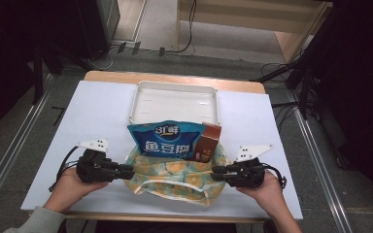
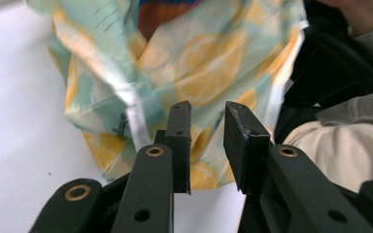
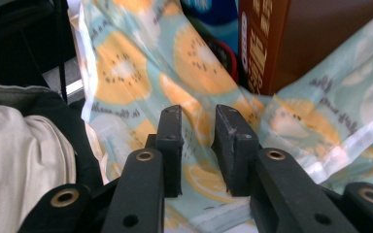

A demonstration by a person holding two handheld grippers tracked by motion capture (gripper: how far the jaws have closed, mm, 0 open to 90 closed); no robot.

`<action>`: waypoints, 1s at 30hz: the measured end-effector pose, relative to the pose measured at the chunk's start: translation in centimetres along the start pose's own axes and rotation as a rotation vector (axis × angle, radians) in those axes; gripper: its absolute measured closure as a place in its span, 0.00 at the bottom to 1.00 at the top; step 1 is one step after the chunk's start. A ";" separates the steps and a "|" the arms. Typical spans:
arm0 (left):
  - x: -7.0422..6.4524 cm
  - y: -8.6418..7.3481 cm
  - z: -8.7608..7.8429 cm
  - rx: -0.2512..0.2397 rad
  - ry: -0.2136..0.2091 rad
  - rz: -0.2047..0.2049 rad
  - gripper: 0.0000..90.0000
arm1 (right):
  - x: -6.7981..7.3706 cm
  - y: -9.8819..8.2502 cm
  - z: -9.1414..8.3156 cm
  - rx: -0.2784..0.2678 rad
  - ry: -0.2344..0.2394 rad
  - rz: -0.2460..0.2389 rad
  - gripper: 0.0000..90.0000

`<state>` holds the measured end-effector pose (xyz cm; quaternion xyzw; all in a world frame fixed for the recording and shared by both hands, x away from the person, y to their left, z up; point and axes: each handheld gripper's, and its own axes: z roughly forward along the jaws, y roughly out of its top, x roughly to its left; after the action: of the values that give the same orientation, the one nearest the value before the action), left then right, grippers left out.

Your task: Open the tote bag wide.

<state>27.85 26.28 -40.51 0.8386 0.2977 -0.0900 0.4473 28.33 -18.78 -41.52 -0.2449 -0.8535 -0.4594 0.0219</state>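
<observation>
White table (image 1: pixel 102 111): fruit-print bag (image 1: pixel 175 177), pale green with orange slices, long axis left-right, mouth toward the person; left gripper (image 1: pixel 130 171) and right gripper (image 1: pixel 215 171) jaws apart, unclamped

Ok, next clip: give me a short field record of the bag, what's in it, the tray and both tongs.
bag: fruit-print bag lying on the white table, mouth toward the person
contents: blue snack pouch and brown carton, both sticking out of its far end
tray: white tray beyond the bag, nothing in it
left tongs: at the bag's left edge, jaws apart, fabric behind the gap, not pinched
right tongs: at the bag's right edge, jaws apart, no grip on the fabric
</observation>
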 end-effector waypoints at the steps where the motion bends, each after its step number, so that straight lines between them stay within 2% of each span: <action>1: -0.2 0.2 -0.3 -0.004 0.004 0.004 0.80 | 0.1 0.2 -0.2 -0.006 -0.006 -0.006 0.80; 4: -0.9 1.1 -0.8 -0.016 0.019 0.039 0.76 | 0.5 1.1 -0.7 -0.011 -0.010 -0.021 0.77; 7: -1.3 2.1 -0.7 -0.003 0.038 0.057 0.73 | 0.6 1.9 -1.0 -0.020 -0.011 -0.026 0.73; 11: -1.5 3.3 -0.2 0.000 0.039 0.078 0.67 | 0.6 2.7 -0.7 -0.024 -0.012 -0.044 0.71; 14: -1.2 3.8 0.7 0.019 0.040 0.075 0.61 | 0.4 3.0 -0.1 -0.021 -0.014 -0.048 0.70; 21: -0.7 3.7 2.1 0.041 0.038 0.075 0.51 | 0.1 3.3 1.2 -0.007 -0.002 -0.058 0.67; 30: -0.2 3.3 3.3 0.060 0.031 0.064 0.50 | 0.0 3.5 3.0 0.017 0.004 -0.067 0.60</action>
<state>30.01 22.19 -40.01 0.8620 0.2750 -0.0715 0.4197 30.45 -14.82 -40.51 -0.2150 -0.8651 -0.4530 0.0102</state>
